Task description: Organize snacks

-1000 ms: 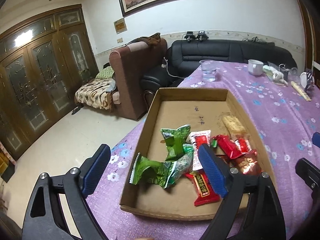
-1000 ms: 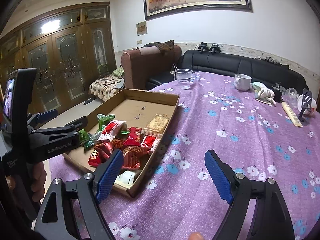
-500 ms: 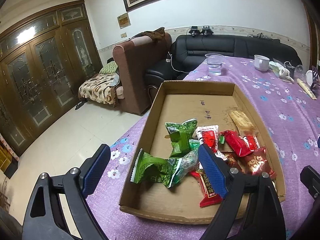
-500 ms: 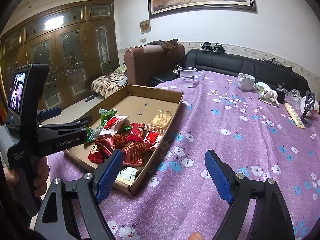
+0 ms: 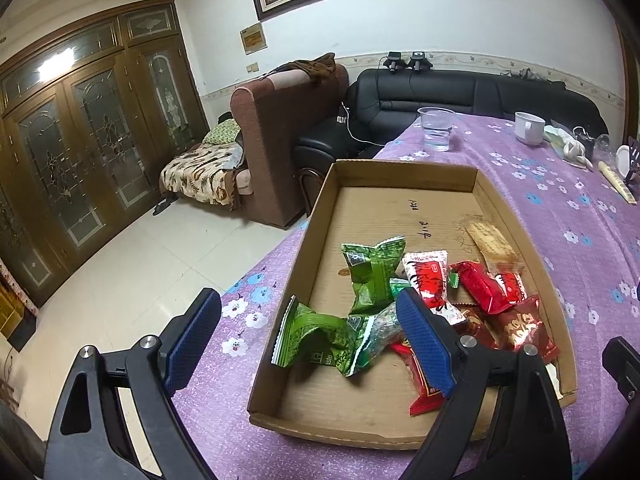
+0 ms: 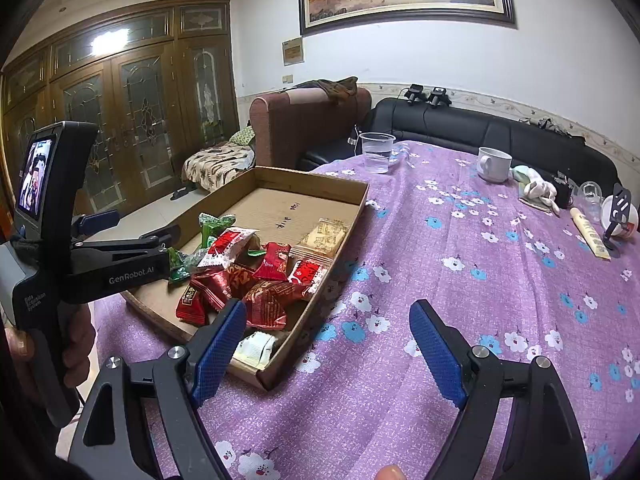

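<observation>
Nearest to me, the left gripper point(image 5: 308, 340) hangs with its jaws spread wide and nothing between them, poised over the near left corner of the box point(image 5: 404, 170). One finger is out over the purple cloth of the counter point(image 6: 460, 264), the other above the snacks. The right gripper point(image 6: 328, 348) is just as wide and just as empty, hovering over bare cloth beside the box's near right corner.

The snacks sit jumbled in the near half of the box: green packets point(image 5: 320, 336) on the left, red packets point(image 6: 268, 300) heaped on the right, a white packet point(image 6: 256, 346) tucked in the near corner, and a tan packet point(image 6: 326, 234) a little further in. The far half of the box is bare cardboard.

This looks like the start of sorting, with nothing picked yet. The next move, I'd guess, is for the left gripper to dip and close on a green packet; the wrappers are crinkly and overlapping, so it should take one by a loose end.

Further off stand a plastic cup point(image 6: 376, 152) and a mug point(image 6: 494, 164)
</observation>
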The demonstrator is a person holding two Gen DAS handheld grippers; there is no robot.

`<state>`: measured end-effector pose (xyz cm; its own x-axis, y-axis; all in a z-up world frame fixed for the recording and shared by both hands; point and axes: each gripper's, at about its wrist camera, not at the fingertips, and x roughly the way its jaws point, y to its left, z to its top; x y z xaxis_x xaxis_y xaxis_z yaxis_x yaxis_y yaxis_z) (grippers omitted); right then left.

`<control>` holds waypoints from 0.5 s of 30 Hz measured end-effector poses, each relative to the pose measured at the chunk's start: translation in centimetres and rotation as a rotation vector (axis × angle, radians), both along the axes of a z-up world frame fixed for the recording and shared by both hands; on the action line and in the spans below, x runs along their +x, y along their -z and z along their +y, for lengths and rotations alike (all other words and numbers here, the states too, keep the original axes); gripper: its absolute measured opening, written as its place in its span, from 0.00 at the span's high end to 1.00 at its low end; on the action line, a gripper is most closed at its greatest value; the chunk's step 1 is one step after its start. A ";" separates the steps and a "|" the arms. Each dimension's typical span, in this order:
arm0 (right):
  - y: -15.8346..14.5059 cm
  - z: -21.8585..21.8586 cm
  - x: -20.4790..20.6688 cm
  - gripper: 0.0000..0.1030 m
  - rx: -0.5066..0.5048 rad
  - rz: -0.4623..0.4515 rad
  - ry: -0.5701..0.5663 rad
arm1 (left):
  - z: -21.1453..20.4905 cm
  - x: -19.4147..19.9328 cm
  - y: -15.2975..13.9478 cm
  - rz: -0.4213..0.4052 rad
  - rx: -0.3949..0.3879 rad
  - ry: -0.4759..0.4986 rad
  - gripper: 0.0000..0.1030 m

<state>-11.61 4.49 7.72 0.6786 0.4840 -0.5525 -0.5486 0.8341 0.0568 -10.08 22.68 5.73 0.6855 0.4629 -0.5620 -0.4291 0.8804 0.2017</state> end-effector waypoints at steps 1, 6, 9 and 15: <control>0.0 0.0 0.0 0.18 -0.002 0.000 0.001 | 0.0 0.0 0.0 0.000 0.002 0.000 0.12; 0.1 0.0 0.0 0.18 -0.005 0.000 0.002 | 0.0 0.0 0.0 -0.001 0.006 -0.001 0.12; 0.0 0.0 0.0 0.18 -0.005 -0.001 0.002 | 0.0 0.0 -0.2 -0.003 0.008 -0.001 0.12; 0.1 0.0 0.1 0.18 -0.008 -0.001 0.003 | -0.1 0.0 -0.2 -0.001 0.013 0.000 0.12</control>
<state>-11.51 4.53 7.58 0.6808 0.4775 -0.5554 -0.5462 0.8362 0.0493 -10.10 22.62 5.95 0.6861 0.4700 -0.5553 -0.4293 0.8778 0.2126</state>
